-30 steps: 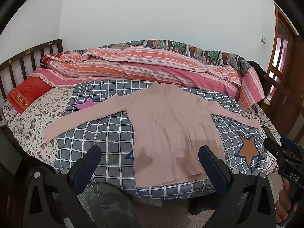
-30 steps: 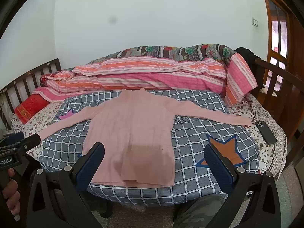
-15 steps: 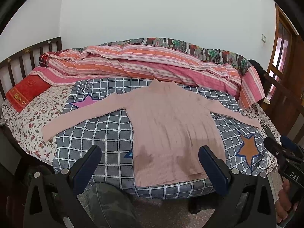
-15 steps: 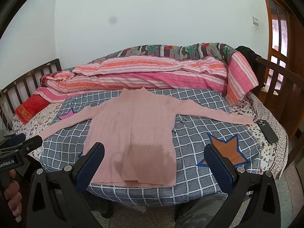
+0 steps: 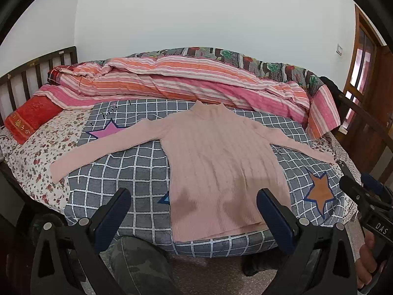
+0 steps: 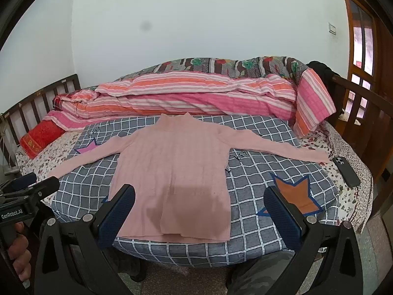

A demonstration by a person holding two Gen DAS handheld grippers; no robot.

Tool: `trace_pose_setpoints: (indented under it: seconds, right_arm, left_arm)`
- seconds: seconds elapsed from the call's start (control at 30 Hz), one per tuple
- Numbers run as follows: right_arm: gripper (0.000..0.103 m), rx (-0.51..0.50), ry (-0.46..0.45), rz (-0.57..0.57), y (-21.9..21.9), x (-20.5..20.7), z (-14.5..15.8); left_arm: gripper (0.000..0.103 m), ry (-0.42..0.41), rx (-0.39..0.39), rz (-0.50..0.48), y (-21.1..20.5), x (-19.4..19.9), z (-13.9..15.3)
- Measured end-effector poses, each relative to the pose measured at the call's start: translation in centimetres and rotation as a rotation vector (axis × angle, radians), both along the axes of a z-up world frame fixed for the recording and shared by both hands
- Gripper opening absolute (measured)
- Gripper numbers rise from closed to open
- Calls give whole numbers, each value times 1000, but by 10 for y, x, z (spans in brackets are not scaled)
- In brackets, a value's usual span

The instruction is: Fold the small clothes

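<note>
Ahead, pink sweater (image 5: 221, 167) flat on bed; left gripper (image 5: 194, 206), right gripper (image 6: 200, 201) both released.

hidden: bed frame (image 6: 363, 103) — right end leaves picture | person's legs (image 5: 137, 265) — cut by bottom edge

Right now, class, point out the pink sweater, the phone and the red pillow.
pink sweater (image 6: 172, 172): right wrist view, middle of its body.
phone (image 6: 346, 170): right wrist view, centre of its dark back.
red pillow (image 5: 32, 120): left wrist view, its top face.
</note>
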State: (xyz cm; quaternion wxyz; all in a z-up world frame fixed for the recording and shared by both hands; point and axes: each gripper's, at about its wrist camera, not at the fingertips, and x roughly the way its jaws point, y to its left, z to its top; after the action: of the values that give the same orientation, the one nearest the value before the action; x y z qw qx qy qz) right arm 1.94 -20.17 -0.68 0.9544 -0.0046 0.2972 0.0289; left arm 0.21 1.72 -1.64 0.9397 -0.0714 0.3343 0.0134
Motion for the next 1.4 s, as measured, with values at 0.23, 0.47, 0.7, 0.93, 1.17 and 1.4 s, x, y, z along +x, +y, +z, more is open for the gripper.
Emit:
trace_pose_setpoints:
  seconds: [0.23, 0.47, 0.7, 0.93, 1.17, 1.4]
  right_arm:
    - [103, 0, 5, 0, 1, 1, -2]
    - [103, 8, 16, -5, 1, 5, -7]
    - [103, -2, 28, -12, 1, 11, -13]
    - [103, -15, 12, -16, -3, 20, -31]
    - [103, -28, 103, -31, -16, 46, -73]
    - [103, -9, 192, -66, -36, 71, -121]
  left_arm:
    - [103, 14, -5, -2, 1, 6, -4]
    - [103, 18, -5, 1, 2, 9, -6]
    - [103, 13, 3, 1, 6, 15, -11]
    - [103, -16, -50, -15, 18, 27, -32]
    - [99, 20, -195, -13, 45, 53, -72]
    - [98, 66, -273, 30, 93, 75, -116]
